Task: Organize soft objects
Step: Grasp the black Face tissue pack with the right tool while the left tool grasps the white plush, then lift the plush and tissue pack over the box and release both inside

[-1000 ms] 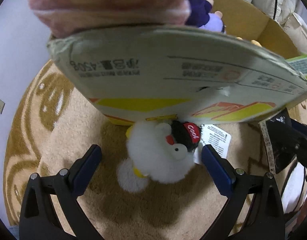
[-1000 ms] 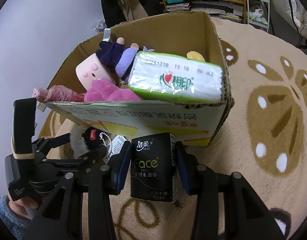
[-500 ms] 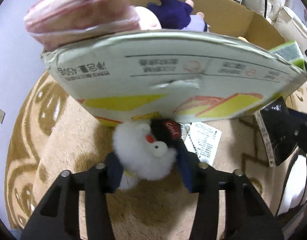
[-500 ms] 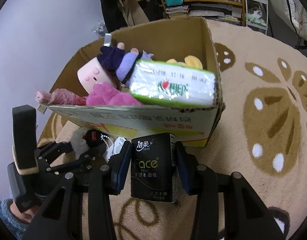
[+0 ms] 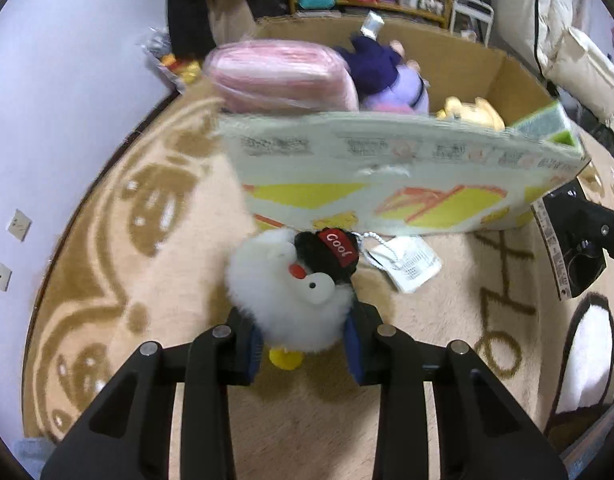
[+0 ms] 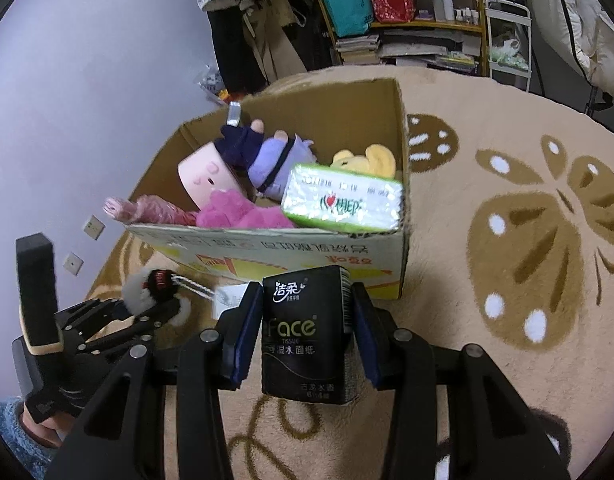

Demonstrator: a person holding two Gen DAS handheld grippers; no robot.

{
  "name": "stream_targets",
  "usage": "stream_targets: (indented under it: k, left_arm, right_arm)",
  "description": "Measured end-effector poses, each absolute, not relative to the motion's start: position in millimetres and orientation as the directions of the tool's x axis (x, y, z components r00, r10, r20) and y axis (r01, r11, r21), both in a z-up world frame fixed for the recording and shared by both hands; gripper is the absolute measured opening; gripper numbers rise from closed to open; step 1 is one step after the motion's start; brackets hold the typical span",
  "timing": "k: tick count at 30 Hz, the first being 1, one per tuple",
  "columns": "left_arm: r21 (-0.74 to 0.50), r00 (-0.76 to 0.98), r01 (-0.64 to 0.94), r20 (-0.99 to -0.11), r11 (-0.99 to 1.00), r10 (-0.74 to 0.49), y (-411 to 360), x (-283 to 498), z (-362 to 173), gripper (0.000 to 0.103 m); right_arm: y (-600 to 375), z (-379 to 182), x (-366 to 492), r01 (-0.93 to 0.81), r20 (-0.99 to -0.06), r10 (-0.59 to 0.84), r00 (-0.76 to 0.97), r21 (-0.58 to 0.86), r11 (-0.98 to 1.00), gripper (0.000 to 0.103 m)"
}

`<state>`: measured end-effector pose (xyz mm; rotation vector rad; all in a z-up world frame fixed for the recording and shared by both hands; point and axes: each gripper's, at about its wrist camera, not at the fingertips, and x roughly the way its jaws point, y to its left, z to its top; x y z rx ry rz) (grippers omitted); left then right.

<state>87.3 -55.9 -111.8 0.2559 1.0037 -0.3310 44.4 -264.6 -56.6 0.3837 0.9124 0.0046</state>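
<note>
1. The left gripper (image 5: 303, 344) is clamped on a white fluffy plush bird (image 5: 287, 300), its blue pads pressed into the fur on both sides.
2. The bird's long axis runs along the fingers: its yellow foot points back toward the gripper body, and its head, in a black cap lettered "Cool", points toward the cardboard box (image 5: 387, 184).
3. The bird is round and shaggy, with a red beak and one dark eye facing up; a bead chain links the cap to a white paper tag (image 5: 407, 258) lying on the beige rug (image 5: 147, 280) just in front of the box.
4. The left gripper is held low, close to the rug, aimed at the box's printed front wall.
5. The right gripper (image 6: 303, 320) grips a black "Face" tissue pack (image 6: 303, 332), upright between its fingers, just in front of the box's near right corner.
6. Inside the box lie a pink pig plush (image 6: 203, 172), a purple doll (image 6: 267, 156), a magenta plush (image 6: 239, 212), a yellow plush (image 6: 367, 158) and a green tissue pack (image 6: 343, 200) leaning in the box's near right corner.
</note>
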Motion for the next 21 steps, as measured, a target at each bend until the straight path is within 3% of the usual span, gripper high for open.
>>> stream_targets:
  k: [21]
  left_arm:
    - [0.105, 0.76, 0.304, -0.627, 0.947, -0.174, -26, 43, 30, 0.031]
  right_arm:
    - [-247, 30, 17, 0.068, -0.634, 0.098, 0.767, 0.233, 0.97, 0.046]
